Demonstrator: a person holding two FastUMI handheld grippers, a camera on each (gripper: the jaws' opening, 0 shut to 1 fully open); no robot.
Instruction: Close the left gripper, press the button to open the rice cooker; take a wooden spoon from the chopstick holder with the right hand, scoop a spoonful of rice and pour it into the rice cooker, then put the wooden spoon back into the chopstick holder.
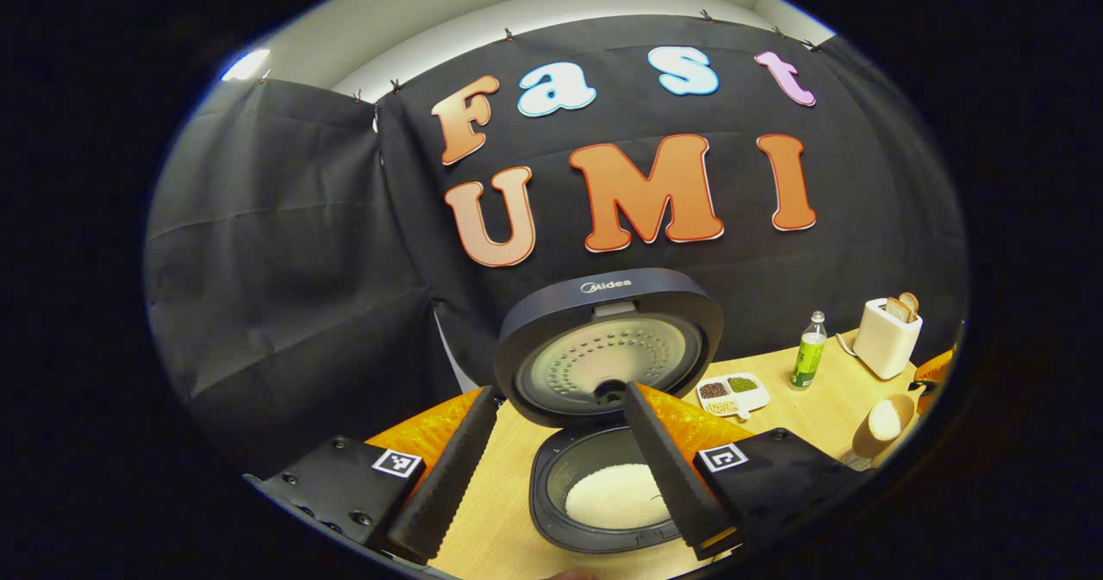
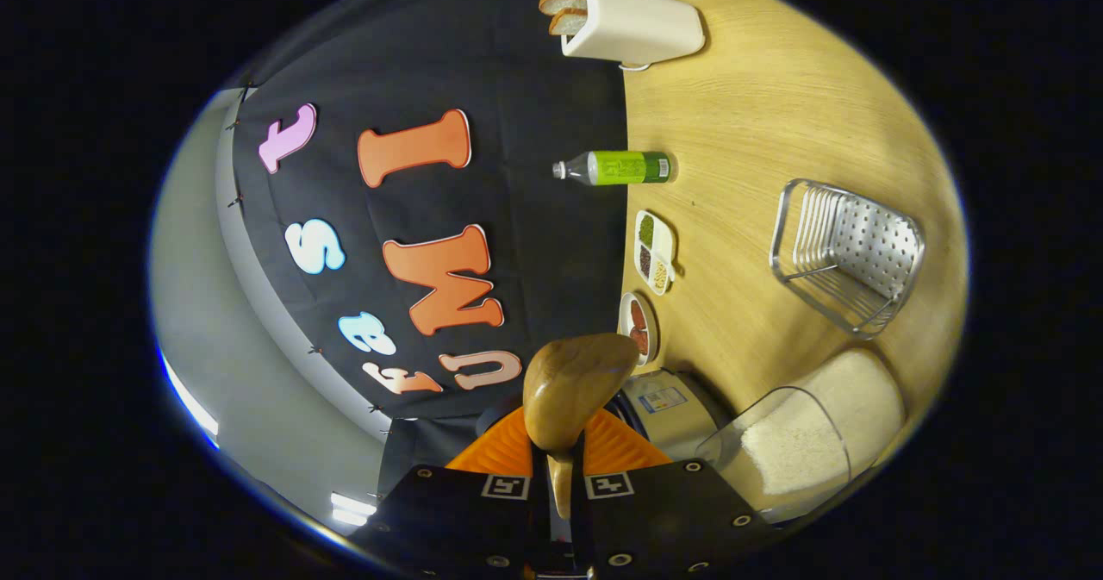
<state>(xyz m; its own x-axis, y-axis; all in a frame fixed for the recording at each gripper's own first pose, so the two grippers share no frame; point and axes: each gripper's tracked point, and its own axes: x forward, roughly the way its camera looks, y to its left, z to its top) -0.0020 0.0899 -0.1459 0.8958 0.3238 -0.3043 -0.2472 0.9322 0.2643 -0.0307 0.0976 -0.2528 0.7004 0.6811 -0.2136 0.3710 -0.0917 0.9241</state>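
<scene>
The left gripper view looks level and close at the open dark rice cooker [image 1: 610, 408] on the light wooden table [image 1: 827, 408], facing the booth's back wall. The right gripper view is rolled sideways, so the table [image 2: 758, 97] stands at its right, farther from that cooker. Both share the white toaster [image 1: 888, 337] [image 2: 633, 24], green bottle [image 1: 808, 352] [image 2: 616, 168] and divided grain dish [image 1: 732, 393] [image 2: 655, 251] behind the cooker.
</scene>
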